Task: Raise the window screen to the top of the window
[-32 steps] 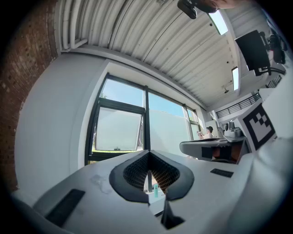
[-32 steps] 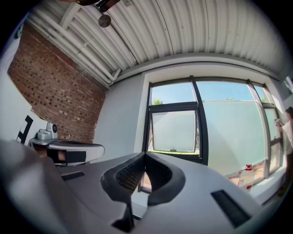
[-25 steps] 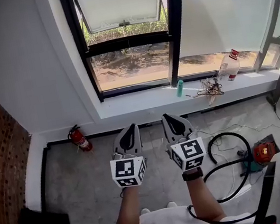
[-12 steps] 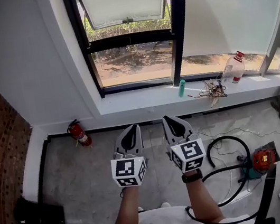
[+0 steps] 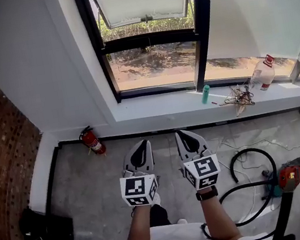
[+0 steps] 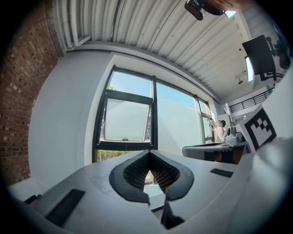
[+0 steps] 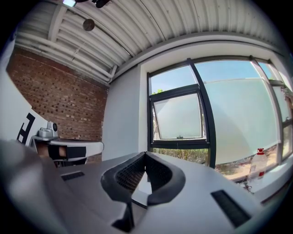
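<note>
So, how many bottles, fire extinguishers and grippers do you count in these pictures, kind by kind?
Bottles: 2, the teal bottle and the clear bottle with a red cap, both on the sill
Fire extinguishers: 1, the fire extinguisher on the floor
Grippers: 2, the left gripper and the right gripper
Total: 5

No legible text, label, brand or number on anything in view.

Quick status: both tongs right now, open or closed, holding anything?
Left tongs: closed, nothing held.
Right tongs: closed, nothing held.
</note>
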{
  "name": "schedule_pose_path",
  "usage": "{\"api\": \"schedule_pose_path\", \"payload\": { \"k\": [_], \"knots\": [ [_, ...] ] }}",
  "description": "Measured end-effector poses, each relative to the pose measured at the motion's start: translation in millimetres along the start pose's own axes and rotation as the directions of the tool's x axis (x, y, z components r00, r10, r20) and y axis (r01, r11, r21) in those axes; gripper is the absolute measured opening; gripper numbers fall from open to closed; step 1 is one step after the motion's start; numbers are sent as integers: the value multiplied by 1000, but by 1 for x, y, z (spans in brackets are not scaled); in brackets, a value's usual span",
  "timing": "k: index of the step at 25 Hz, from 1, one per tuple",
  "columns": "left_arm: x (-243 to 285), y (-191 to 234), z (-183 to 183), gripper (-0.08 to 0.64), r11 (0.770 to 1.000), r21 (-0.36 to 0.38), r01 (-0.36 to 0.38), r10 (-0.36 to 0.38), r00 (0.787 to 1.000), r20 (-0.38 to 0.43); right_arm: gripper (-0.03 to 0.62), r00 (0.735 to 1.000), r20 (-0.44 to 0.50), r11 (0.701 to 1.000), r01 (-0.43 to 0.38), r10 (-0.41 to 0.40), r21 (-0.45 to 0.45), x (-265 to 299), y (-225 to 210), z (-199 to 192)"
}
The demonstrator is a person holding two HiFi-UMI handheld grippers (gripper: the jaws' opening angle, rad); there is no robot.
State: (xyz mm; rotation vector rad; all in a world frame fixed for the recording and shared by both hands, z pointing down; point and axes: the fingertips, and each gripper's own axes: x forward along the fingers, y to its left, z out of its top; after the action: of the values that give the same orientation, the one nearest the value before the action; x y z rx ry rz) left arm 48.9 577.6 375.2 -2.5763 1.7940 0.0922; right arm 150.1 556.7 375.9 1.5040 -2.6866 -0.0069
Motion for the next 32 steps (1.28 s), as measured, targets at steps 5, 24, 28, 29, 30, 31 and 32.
{"api": "schedule_pose_path", "payload": {
  "k": [5,24,28,29,30,31,32],
  "knots": [
    [64,37,-12,2,999,-18,30,-30,1000,6,-9,1000,-9,1000,21,-21,-22,68,-21,-5],
    [305,220,-3,2,993,-47,106,-106,994,9,-9,996,-41,995,71,-74,-68,353,-83,20],
    [352,237,-19,2,992,-66,109,-110,994,-15,-9,995,-59,995,77,-80,-60,396,-113,11],
    [365,242,-23,2,992,-69,107,-108,994,-19,-9,995,-61,996,74,-77,-56,409,-121,7],
    [379,247,-27,2,992,-67,104,-106,994,-21,-9,995,-63,996,70,-73,-51,422,-131,4],
    [395,252,-30,2,993,-62,102,-103,994,-22,-9,996,-65,997,64,-67,-48,436,-142,0],
    [412,255,-33,2,994,-57,98,-99,995,-21,-9,996,-66,997,56,-59,-46,451,-154,-3]
  ]
}}
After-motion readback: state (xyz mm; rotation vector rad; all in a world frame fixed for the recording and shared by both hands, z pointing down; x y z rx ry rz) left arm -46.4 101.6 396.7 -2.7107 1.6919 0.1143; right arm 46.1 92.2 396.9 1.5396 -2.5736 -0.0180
